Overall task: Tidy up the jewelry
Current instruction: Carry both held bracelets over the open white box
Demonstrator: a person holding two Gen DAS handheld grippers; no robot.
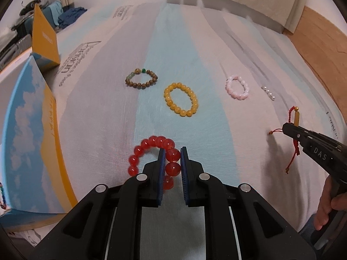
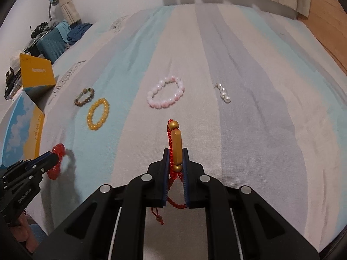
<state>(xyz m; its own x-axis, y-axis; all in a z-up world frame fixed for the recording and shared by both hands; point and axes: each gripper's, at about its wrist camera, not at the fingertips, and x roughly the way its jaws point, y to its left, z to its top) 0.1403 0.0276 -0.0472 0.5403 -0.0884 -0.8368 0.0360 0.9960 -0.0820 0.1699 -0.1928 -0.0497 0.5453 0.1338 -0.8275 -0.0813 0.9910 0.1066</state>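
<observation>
1. The bracelet of large translucent red glass beads [image 1: 155, 156] is clamped in the left gripper [image 1: 171, 162]: its blue-padded fingers [image 1: 161, 169] are nearly closed on two beads on the loop's right side, and the rest of the loop hangs out to the left above the striped bedsheet [image 1: 195, 49].
2. The red braided cord bracelet with a gold bar and gold beads [image 2: 176, 147] is pinched in the right gripper [image 2: 176, 158]; its fingers [image 2: 186, 173] are closed to a narrow gap on the bar, which points forward, while the cord tail dangles below.
3. On the sheet ahead lie four loose pieces, well apart: a yellow bead bracelet [image 1: 181, 99], a brown wooden bead bracelet with green beads [image 1: 141, 78], a pale pink bead bracelet [image 2: 166, 95] and a short string of white pearls [image 2: 223, 92].
4. At the left edge sits a flat box with a sky-and-cloud print and yellow side [image 1: 28, 130]; behind it an upright yellow carton [image 1: 44, 36].
</observation>
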